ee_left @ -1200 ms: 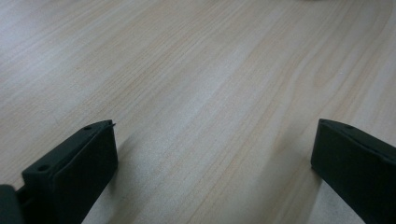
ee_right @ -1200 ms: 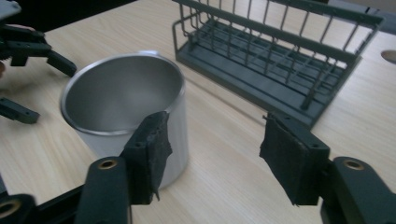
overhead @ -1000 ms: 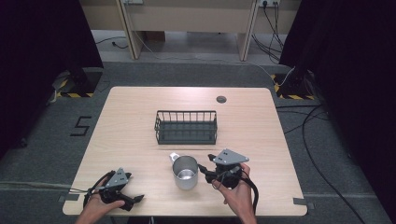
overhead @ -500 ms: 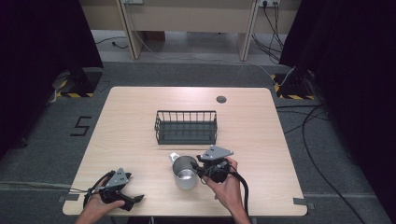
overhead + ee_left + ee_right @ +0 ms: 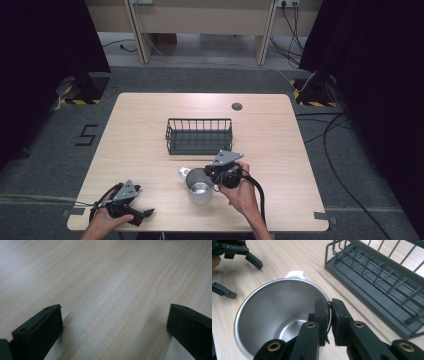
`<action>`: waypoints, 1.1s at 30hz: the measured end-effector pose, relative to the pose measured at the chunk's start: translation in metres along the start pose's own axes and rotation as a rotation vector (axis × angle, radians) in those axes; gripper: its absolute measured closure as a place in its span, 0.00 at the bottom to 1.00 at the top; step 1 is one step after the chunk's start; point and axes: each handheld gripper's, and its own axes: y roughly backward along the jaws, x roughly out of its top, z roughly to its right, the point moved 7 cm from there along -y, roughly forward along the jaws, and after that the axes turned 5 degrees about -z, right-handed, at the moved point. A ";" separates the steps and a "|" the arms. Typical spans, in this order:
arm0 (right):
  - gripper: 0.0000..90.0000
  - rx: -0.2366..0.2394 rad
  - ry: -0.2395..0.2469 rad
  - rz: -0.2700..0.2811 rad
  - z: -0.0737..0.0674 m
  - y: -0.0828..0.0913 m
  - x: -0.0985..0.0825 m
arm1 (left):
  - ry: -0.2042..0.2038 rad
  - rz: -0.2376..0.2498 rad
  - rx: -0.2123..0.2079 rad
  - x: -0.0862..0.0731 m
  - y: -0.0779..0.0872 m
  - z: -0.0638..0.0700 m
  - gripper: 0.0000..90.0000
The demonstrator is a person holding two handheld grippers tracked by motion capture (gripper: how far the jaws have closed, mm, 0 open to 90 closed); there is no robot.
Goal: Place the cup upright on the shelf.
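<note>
A steel cup with a small handle stands upright on the wooden table, near its front edge. My right gripper reaches the cup from the right. Its jaws have just been closing and now pinch the cup's thin rim, one pad inside and one outside. In the right gripper view the cup gapes open and empty below the right gripper. At the front left of the table, my left gripper rests low and open. The left gripper has bare wood between its jaws.
A dark wire basket stands empty in the middle of the table, just behind the cup; it is the basket at the upper right of the right gripper view. A round grommet sits near the far edge. Cables lie on the floor to the right.
My right gripper has slid left up to the cup and its jaws have closed on the rim. The left gripper and the basket have stayed put.
</note>
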 end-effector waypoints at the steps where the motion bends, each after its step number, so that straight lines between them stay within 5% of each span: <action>1: 0.95 0.009 0.007 -0.003 0.000 -0.001 0.001 | 0.001 0.000 0.000 0.000 0.000 0.000 0.00; 13: 0.95 0.106 0.130 -0.020 0.011 -0.007 0.009 | 0.003 0.002 0.000 0.000 0.000 0.000 0.00; 21: 0.82 0.065 0.085 -0.003 0.010 0.002 0.004 | 0.003 0.002 0.000 0.000 0.000 0.000 0.00; 33: 0.94 0.069 0.072 0.000 0.013 -0.003 0.002 | 0.002 0.002 0.000 0.000 0.000 0.000 0.00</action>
